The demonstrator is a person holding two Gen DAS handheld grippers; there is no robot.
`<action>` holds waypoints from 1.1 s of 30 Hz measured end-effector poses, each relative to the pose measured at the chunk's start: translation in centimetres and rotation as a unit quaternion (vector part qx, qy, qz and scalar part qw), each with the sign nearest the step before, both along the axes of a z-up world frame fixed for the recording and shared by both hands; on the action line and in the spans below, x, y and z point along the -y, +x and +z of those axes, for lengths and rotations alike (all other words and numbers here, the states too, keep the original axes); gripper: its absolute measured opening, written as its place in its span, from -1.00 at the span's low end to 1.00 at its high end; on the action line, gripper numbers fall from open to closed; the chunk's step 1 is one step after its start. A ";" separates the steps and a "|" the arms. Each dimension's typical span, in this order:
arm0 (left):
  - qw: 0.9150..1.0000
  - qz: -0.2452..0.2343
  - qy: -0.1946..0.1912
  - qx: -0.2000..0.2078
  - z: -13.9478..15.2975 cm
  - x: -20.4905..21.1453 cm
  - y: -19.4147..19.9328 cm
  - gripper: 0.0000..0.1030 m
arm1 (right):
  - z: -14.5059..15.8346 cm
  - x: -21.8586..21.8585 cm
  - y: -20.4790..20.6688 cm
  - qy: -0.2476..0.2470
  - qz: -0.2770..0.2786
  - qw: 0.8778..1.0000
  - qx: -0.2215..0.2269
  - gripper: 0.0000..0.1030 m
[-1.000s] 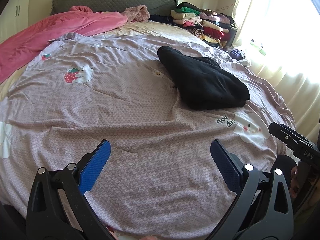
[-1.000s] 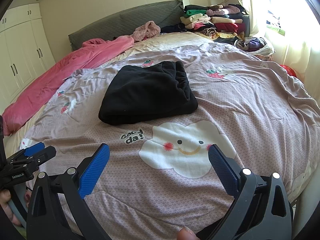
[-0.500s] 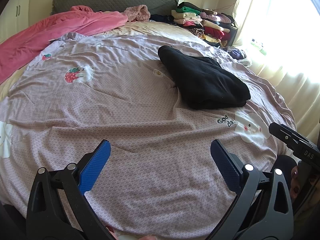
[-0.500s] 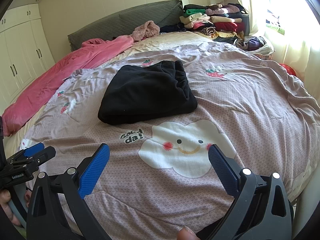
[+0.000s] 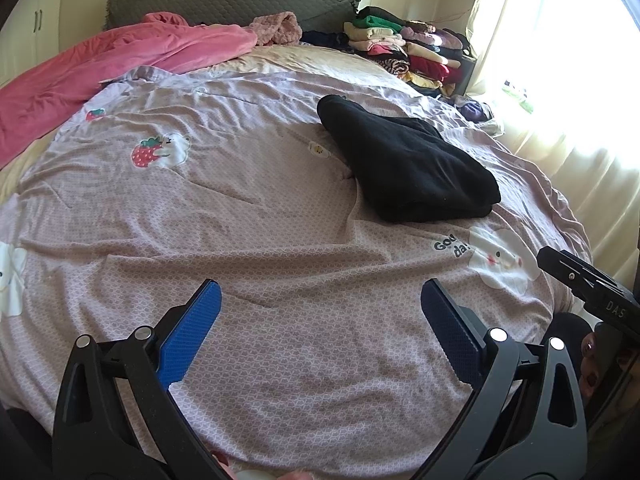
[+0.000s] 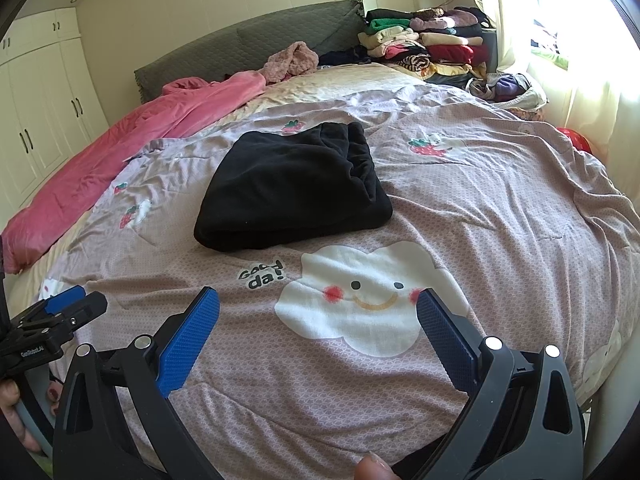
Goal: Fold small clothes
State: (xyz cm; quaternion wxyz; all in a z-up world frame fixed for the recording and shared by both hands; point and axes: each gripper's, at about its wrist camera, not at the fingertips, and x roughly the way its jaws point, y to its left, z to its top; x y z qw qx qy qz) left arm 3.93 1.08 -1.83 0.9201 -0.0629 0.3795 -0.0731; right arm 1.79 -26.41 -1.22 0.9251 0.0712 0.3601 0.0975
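Left wrist view: the left gripper [image 5: 318,304] hangs over the near edge of the bed, jaws spread wide, nothing between them. Below lies the lilac bedspread [image 5: 248,208], wrinkled but bare at this end. The black garment [image 5: 408,164] rests right of centre, folded into a thick compact bundle, well apart from the gripper. A pink blanket [image 5: 120,60] lies along the far left side. A stack of folded clothes [image 5: 404,48] sits at the far right corner by the window. The tip of the right gripper shows at the right margin.

Right wrist view: the right gripper [image 6: 318,304] is likewise wide open and empty, held above the cloud print [image 6: 360,300] on the bedspread. The black garment [image 6: 292,192] lies just beyond that print, flat on the bed, edges gathered, untouched by either tool. The left gripper [image 6: 64,304] shows low at the left edge.

Assessment: the garment appears fully folded; the step in hand looks like the pause after the final fold. The next move likely calls for carrying the bundle to the stack, or fetching another piece, gripping both sides so the folds hold.
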 end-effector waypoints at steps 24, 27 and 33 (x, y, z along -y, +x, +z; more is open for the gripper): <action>1.000 0.000 0.004 0.004 0.7 0.5 -0.4 0.82 | 0.4 0.4 -0.2 -0.010 -0.016 1.000 0.004 0.91; 1.000 0.000 0.004 -0.002 0.7 0.4 -0.3 0.82 | 0.8 1.2 -0.5 -0.009 -0.029 1.000 0.007 0.91; 0.998 0.056 0.039 -0.010 0.8 -0.5 -0.2 0.82 | 1.6 5.2 -1.7 -0.003 -0.085 0.996 0.013 0.91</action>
